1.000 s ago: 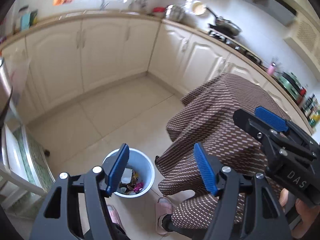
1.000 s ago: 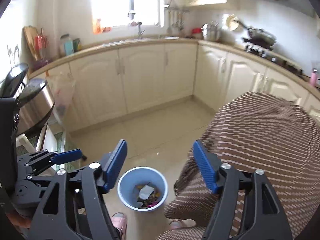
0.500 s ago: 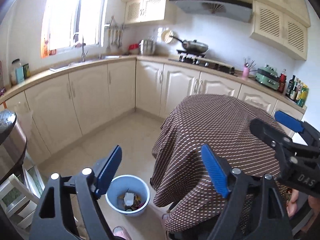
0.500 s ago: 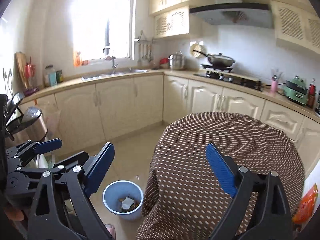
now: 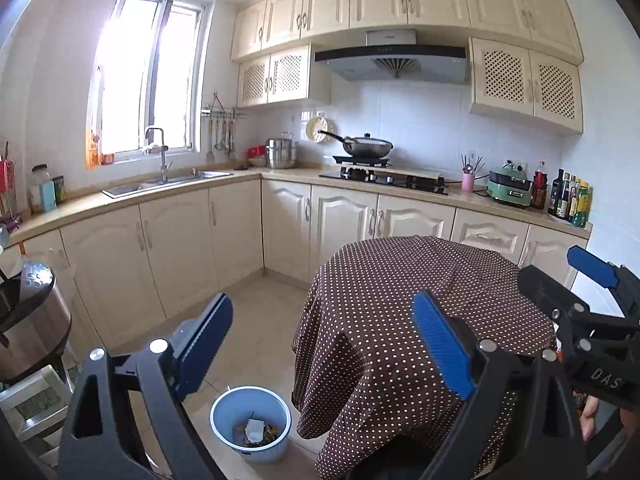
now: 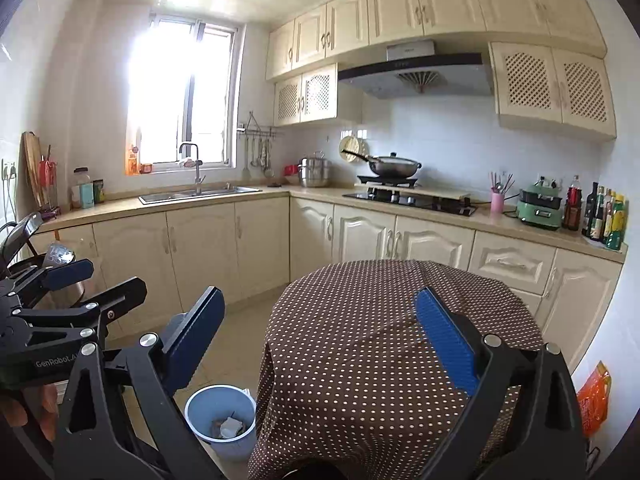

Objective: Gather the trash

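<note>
A: Starting at the tongs: the left gripper (image 5: 324, 340) has its blue pads spread wide and the jaws are opening further, with nothing between them. The right gripper (image 6: 320, 340) is the same: wide, jaws opening, empty.

B: What's cut off?

A: Both grippers' lower frames run out of the bottom edge. Only fingertips of the hand (image 5: 588, 416) on the right gripper show in the left view; in the right view a bit of the other hand (image 6: 36, 408) peeks under the left gripper's body.

B: And the trash?

A: In the blue bin (image 5: 251, 424) on the floor, just beside the hanging edge of the dotted tablecloth (image 5: 400, 304). There's a white scrap and some coloured bits inside; I can't tell what they are. In the right view the cloth covers part of the bin's rim.

B: Anything only one view gives?

A: The right view shows an orange bag (image 6: 594, 400) low at the table's far side. The left view shows a steel pot (image 5: 36, 320) at its left edge.

B: Room to move?

A: Open tiled floor (image 5: 256, 320) lies between the table and the cabinets (image 5: 172, 248); the tabletop is bare cloth.
</note>
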{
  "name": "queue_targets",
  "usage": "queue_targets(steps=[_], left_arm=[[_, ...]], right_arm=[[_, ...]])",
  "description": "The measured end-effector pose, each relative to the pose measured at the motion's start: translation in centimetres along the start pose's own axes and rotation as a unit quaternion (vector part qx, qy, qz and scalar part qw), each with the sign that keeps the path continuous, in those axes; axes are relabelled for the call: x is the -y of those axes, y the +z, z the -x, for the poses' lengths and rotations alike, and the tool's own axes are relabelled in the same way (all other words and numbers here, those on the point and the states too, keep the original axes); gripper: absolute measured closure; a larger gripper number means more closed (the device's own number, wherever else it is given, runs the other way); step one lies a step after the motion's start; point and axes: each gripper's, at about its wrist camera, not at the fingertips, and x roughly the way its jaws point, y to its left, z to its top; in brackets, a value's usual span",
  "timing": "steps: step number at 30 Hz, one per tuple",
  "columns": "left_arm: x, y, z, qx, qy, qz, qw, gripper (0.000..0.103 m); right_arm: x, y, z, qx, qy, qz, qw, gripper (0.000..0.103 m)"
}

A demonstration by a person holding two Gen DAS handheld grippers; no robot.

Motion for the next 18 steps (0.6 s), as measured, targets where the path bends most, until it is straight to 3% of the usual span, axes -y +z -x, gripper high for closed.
queue_targets(steps=[10,18], left_arm=[[1.6,0.7,4.2,0.049,0.007,-0.009,0.9987,0.008],[1.8,0.5,5.2,0.056,0.004,-0.002,0.9984,0.007]], right_arm=[[1.1,0.5,3.8,0.041,-0.017,0.002,0.999,0.009],[1.3,0.0,4.9,0.053,-0.033,0.002,0.998,0.008]])
